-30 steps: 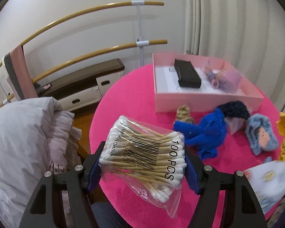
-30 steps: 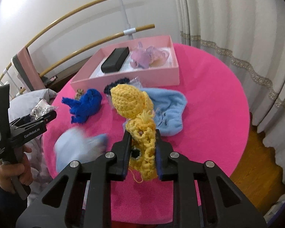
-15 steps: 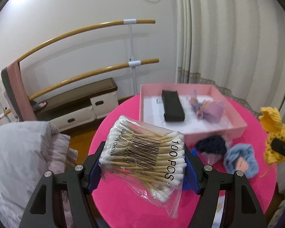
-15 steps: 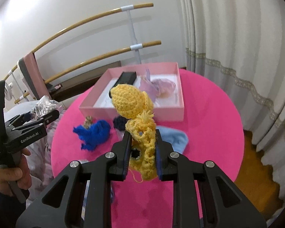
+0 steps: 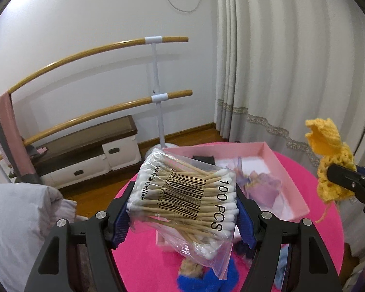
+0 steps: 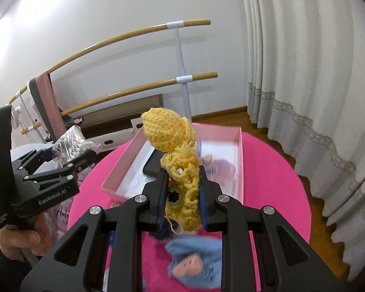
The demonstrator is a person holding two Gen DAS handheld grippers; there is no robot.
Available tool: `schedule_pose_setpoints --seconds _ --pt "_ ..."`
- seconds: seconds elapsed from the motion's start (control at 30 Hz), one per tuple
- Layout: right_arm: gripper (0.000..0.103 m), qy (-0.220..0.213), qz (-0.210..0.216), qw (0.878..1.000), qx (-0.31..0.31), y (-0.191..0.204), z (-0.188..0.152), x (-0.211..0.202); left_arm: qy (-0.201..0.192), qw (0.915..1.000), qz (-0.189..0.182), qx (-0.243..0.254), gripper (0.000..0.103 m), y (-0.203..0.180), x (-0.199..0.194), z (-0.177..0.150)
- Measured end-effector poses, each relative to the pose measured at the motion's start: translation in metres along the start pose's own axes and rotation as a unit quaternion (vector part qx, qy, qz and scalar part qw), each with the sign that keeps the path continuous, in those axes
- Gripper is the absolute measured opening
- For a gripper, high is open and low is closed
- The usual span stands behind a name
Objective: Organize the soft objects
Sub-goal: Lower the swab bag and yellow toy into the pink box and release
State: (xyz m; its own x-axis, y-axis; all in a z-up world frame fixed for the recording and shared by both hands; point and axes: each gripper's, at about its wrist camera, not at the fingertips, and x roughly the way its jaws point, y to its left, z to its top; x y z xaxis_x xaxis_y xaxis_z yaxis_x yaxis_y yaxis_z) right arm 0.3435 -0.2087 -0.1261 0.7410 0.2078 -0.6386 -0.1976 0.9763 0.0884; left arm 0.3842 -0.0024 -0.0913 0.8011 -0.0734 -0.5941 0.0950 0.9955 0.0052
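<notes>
My left gripper (image 5: 182,209) is shut on a clear bag of cotton swabs (image 5: 185,194), held in the air in front of the pink box (image 5: 287,170). My right gripper (image 6: 181,187) is shut on a yellow crochet toy (image 6: 168,131), raised above the table near the box (image 6: 239,160); the toy also shows in the left wrist view (image 5: 331,146). The box holds a black case (image 6: 154,165) and a lilac soft item (image 5: 260,185). A blue knitted toy (image 5: 206,277) and a light-blue soft item (image 6: 194,265) lie on the pink round table (image 6: 275,194).
White curtains (image 6: 304,73) hang to the right. A double wooden barre (image 5: 155,97) and a low cabinet (image 5: 90,153) stand behind the table. A grey-white padded garment (image 5: 14,219) lies at the left.
Both grippers have risen and moved toward the pink box, each still holding its load. The table objects have dropped lower in both views.
</notes>
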Motion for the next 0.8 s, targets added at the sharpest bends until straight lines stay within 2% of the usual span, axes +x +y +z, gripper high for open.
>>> schedule_pose_setpoints --seconds 0.4,0.8 --pt "0.021 0.046 -0.005 0.999 0.010 -0.028 0.049 0.083 0.039 0.9991 -0.018 0.003 0.068 -0.005 0.088 0.054" --pt "0.021 0.100 -0.009 0.995 0.028 -0.054 0.055 0.155 0.089 0.9956 -0.031 0.000 0.069 -0.015 0.187 0.095"
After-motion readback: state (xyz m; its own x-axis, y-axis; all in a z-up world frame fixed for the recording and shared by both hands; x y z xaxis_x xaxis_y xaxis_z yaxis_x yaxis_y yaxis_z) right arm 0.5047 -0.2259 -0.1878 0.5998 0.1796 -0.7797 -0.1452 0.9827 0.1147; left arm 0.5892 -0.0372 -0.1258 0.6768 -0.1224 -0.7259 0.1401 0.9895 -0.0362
